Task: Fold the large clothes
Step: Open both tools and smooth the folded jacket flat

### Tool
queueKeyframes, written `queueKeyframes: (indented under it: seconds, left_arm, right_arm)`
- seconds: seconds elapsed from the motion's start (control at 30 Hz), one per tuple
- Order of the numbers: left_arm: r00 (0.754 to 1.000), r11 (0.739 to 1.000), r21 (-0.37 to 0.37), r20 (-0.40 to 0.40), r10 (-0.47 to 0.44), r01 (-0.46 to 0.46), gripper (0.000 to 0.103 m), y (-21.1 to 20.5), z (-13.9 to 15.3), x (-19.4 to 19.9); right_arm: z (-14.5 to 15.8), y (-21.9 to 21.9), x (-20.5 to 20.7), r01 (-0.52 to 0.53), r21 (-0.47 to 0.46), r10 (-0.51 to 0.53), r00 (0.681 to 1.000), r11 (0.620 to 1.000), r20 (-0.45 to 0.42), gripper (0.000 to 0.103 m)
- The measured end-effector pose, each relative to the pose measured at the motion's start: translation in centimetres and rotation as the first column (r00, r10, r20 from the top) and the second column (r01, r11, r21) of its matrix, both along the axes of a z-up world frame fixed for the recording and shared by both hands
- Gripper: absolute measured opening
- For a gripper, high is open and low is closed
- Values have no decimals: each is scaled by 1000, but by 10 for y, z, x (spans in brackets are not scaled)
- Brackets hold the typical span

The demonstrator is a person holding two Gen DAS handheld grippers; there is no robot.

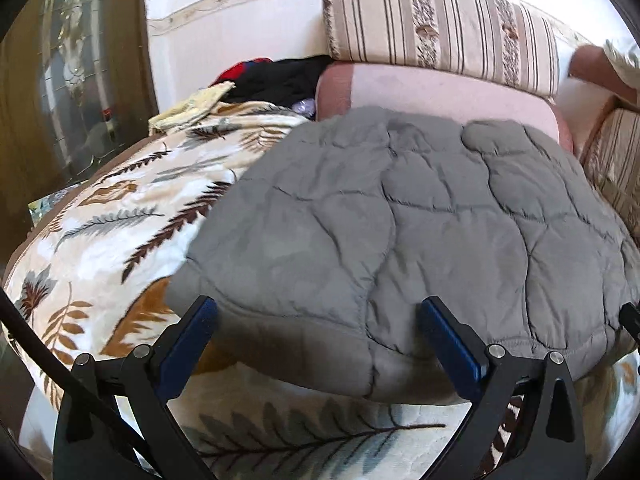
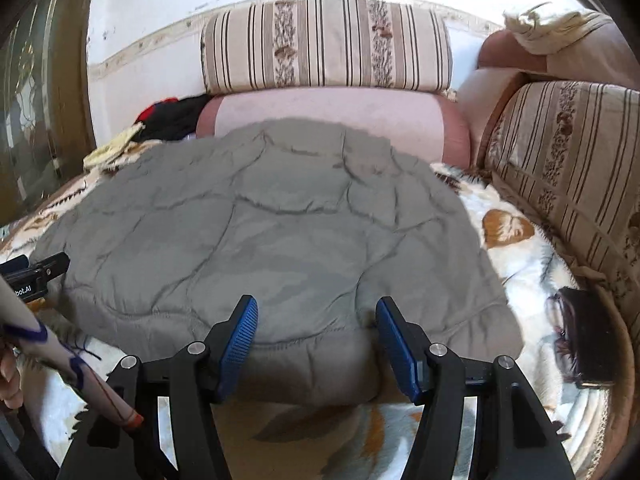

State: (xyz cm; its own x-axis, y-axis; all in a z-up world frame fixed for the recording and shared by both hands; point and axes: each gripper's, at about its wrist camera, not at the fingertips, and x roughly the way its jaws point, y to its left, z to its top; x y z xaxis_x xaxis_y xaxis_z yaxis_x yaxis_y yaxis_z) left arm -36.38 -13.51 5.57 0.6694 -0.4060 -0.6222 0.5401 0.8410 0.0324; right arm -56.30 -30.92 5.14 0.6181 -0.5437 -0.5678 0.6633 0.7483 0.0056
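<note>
- Grey quilted garment (image 1: pixel 400 216) lies folded and flat on the leaf-print blanket (image 1: pixel 100 232) covering the bed, its near edge towards the bed's front edge, its far edge against the pink bolster (image 2: pixel 332 120).
- Left tool (image 1: pixel 316 316): jaws wide apart, nothing gripped, at the garment's near edge.
- Right tool (image 2: pixel 316 320): jaws apart, empty, over the garment's near hem.
- Striped cushions (image 2: pixel 328 48) along the bed's back edge.

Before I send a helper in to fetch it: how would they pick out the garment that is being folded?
Start at the long striped bolster against the back wall, then the plain pink cushion below it. In front lies the leaf-print blanket, and on it the grey quilted garment. It alone is plain grey, puffy and stitched in panels.
</note>
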Motion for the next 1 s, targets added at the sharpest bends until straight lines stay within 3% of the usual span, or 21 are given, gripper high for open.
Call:
queueKeyframes:
  seconds: [0.63,1.0]
  left_arm:
    - [1000,998,66,20,-9,7,102,-16,-14,0]
    - [1000,997,79,22,-5,3,102,-19,-20,1]
  right_arm:
    - [-20,-8,10,1,68,3,999,998,-49,70]
    - [-25,-9,14,9,59,-5,998,998,-64,71]
